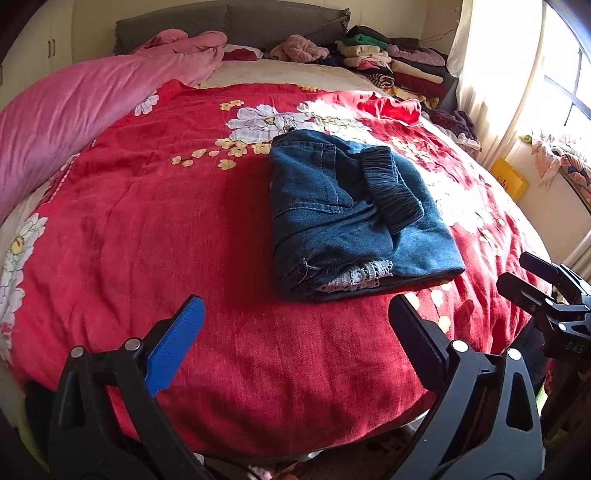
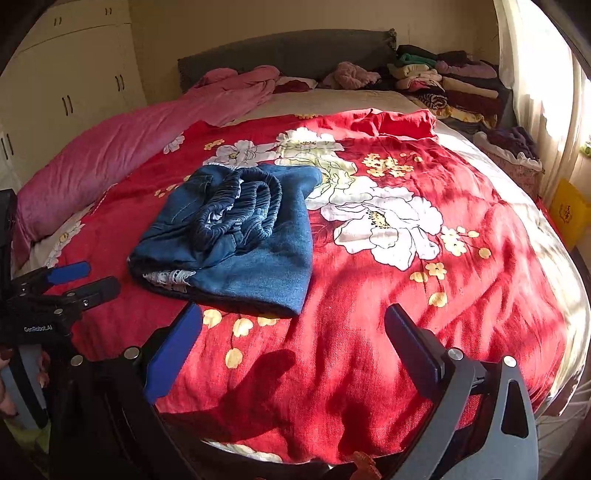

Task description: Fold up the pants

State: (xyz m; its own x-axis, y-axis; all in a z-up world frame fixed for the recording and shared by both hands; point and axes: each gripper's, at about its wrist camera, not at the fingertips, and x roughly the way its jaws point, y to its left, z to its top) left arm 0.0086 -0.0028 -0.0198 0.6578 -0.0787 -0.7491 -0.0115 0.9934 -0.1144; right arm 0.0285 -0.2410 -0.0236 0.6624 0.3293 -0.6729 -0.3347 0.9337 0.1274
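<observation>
My left gripper [image 1: 295,325] hangs above the near edge of the bed with its jaws spread wide and nothing between them — one finger carries a ribbed blue pad [image 1: 173,347], the other a black one [image 1: 417,339]. My right gripper [image 2: 293,334] sits the same way, jaws wide apart and empty, over the near part of the red floral bedspread [image 2: 369,295]. From the left wrist view the right gripper shows at the right edge, and from the right wrist view the left one shows at the left edge; both are clear of the cloth.

The blue denim pants [image 1: 351,214] lie folded into a compact, roughly square bundle on the bedspread, just beyond my fingertips and touching neither gripper. The gathered dark elastic waistband [image 2: 240,210] rests on top of the bundle, and a bit of white lace trim [image 1: 362,277] peeks out at its near edge.

A rumpled pink plush quilt [image 1: 74,110] runs along the left side of the bed — a stack of folded clothes [image 1: 391,62] sits at the far right corner by the grey headboard [image 1: 236,22].
</observation>
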